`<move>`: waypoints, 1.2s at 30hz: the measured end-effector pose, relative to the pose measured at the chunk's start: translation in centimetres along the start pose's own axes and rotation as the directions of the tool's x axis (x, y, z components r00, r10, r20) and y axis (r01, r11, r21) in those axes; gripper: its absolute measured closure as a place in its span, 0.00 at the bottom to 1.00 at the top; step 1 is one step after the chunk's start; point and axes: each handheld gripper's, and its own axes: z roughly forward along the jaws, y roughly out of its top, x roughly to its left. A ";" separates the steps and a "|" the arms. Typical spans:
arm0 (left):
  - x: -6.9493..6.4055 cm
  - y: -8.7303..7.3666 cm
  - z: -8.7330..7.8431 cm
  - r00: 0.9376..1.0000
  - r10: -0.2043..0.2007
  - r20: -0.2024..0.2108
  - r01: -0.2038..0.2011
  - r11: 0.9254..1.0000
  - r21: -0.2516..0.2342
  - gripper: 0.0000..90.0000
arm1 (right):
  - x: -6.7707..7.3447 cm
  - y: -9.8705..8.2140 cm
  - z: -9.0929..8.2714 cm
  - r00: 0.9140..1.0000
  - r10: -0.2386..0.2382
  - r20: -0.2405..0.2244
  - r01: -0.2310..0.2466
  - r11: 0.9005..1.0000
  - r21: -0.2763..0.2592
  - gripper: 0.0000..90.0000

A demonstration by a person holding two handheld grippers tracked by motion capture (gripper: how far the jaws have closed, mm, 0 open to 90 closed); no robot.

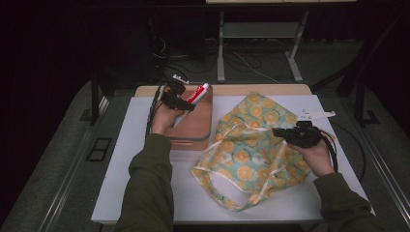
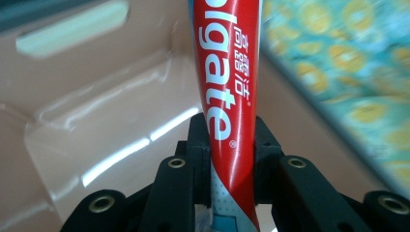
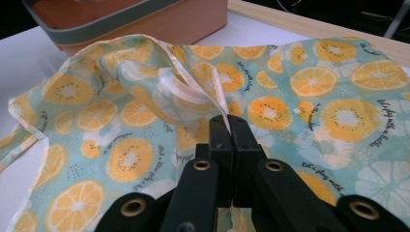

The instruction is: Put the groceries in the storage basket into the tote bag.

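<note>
The left tongs (image 2: pixel 232 140) pinch a red toothpaste tube (image 2: pixel 227 87) over a shallow brown tray (image 1: pixel 193 126) at the back of the counter (image 1: pixel 145 183), while the right tongs (image 3: pixel 231 126), pressed together, clamp a fold at the rim of a citrus-print cloth bag (image 1: pixel 251 145) lying just beside the tray. To pack the tube cleanly, the rim likely needs lifting so the mouth gapes, with the tube carried across level and fed in end first.
</note>
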 end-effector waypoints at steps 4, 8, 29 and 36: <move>-1.9 0.4 -1.3 0.998 0.034 0.048 -0.034 0.999 -0.009 0.83 | 0.0 0.0 0.0 1.000 -0.001 0.004 0.001 1.000 0.002 0.99; -4.2 0.3 -2.3 0.994 0.084 0.076 -0.084 0.996 -0.010 0.83 | 0.2 0.1 0.1 1.000 -0.008 0.007 0.008 1.000 0.006 0.99; -15.7 -4.7 -0.7 0.942 0.251 0.224 -0.253 0.967 -0.020 0.84 | 0.3 0.1 0.2 1.000 -0.016 0.012 0.016 1.000 0.009 0.99; -17.8 -6.1 3.1 0.927 0.272 0.260 -0.294 0.954 0.051 0.83 | 0.3 0.1 0.1 1.000 -0.016 0.014 0.016 1.000 0.006 0.99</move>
